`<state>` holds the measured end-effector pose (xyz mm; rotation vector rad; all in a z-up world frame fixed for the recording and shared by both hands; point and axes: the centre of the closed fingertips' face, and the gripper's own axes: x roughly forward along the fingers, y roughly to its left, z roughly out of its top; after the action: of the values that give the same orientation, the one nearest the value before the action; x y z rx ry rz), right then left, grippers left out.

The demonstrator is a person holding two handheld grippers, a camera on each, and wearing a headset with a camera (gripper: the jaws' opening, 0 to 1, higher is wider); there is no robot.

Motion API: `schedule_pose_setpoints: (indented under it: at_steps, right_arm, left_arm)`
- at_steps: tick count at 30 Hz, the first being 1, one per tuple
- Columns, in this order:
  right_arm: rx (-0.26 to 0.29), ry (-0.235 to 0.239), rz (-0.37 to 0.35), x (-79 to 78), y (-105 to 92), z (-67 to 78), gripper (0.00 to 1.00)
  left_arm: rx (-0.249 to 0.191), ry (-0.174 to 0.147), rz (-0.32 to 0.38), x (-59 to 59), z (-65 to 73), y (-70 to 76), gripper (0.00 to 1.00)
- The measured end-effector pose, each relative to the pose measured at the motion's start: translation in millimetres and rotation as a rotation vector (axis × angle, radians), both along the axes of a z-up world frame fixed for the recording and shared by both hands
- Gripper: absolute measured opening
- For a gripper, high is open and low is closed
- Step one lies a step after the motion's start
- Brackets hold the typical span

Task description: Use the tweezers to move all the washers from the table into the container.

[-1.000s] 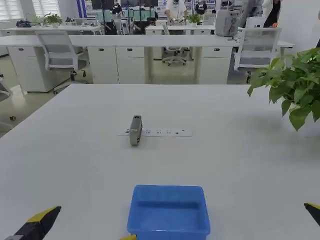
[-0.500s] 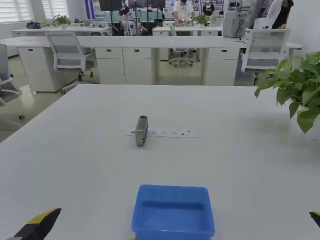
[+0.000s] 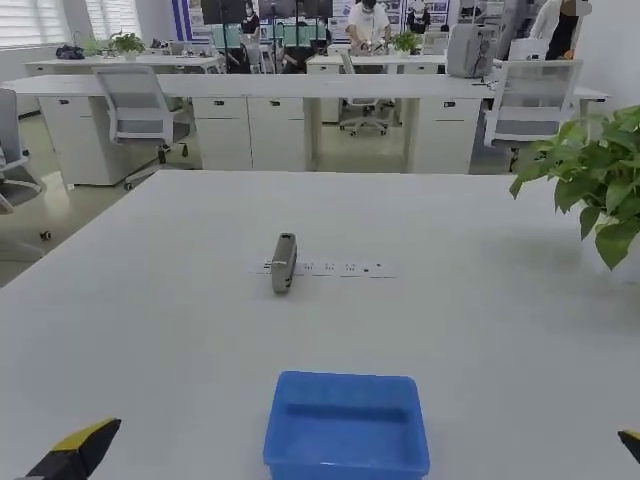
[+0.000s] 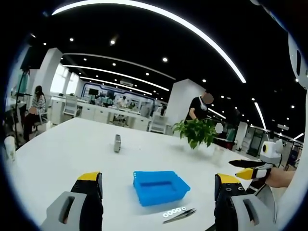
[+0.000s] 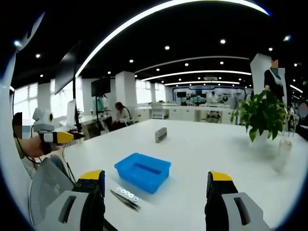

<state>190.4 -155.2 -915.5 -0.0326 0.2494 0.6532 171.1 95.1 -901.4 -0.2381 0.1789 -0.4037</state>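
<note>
The left gripper (image 4: 157, 180) has its two yellow-tipped jaws spread wide at the bottom of its view, with nothing between them. The right gripper (image 5: 158, 175) is equally wide apart and empty. The blue container (image 3: 346, 425) sits on the white table (image 3: 150, 300) at the lower centre of the head view. In the left gripper view a short row of washers (image 4: 174, 211) lies on the table just below the container, with the tweezers (image 4: 180, 215) just beside them. A grey block (image 3: 283, 262) lies mid-frame in the head view, and a potted plant (image 3: 595, 185) stands at the right edge.
</note>
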Motion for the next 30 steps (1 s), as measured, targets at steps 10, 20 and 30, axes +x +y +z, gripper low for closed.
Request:
schedule_pose_setpoints:
  at_steps: [10,20,30]
  right_arm:
    - [-0.013,0.001,0.010,0.4,3.0,-2.5,0.86]
    - [-0.009,0.005,0.003,2.2,1.7,-4.1,0.87]
    - [-0.002,0.011,0.001,4.0,2.5,-5.6,0.87]
  left_arm:
    - [-0.012,-0.004,0.002,0.3,2.7,-1.8,0.99]
    - [-0.008,0.005,0.000,0.1,-0.7,-2.2,0.99]
    - [-0.010,0.014,-0.008,2.8,-2.7,-5.2,0.99]
